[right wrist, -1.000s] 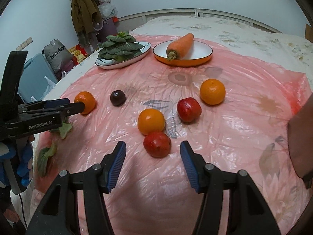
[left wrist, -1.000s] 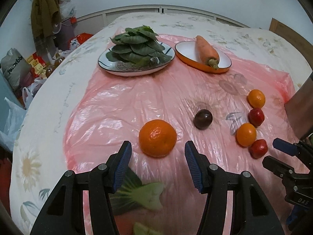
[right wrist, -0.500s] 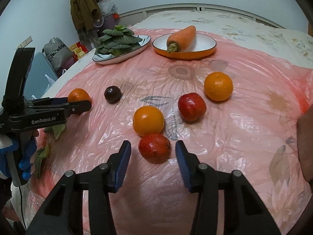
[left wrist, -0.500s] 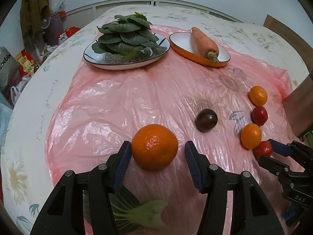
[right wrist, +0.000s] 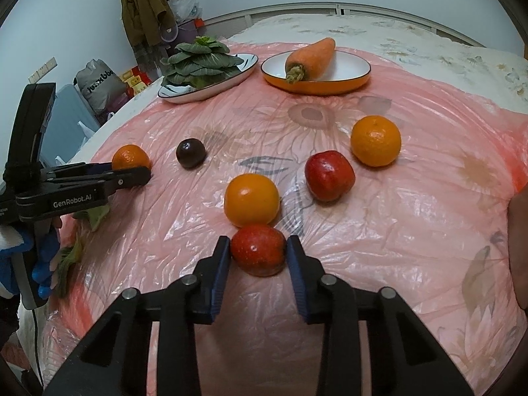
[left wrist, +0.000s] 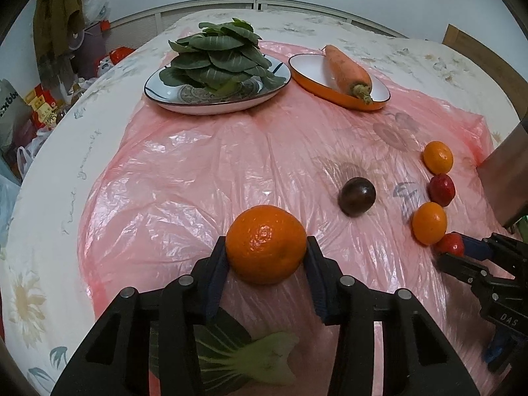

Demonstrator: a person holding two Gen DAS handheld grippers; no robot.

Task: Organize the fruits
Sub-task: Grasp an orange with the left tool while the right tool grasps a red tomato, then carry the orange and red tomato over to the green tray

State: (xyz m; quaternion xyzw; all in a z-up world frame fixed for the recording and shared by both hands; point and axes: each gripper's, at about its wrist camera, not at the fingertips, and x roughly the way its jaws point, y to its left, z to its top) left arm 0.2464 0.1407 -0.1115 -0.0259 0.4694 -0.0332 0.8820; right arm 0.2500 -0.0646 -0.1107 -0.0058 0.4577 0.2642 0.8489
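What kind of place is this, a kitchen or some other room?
Probably a room in a home, not clearly a kitchen. A round table has a flowered cloth under a pink plastic sheet; a coat hangs by the wall, and bags crowd the floor.

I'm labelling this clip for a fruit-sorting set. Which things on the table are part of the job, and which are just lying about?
Part of the job:
- orange in the closing left gripper
- red fruit in the closing right gripper
- two loose oranges
- second red fruit
- dark plum

Just lying about:
- plate of greens
- carrot in orange dish
- loose leaf
- pink plastic sheet
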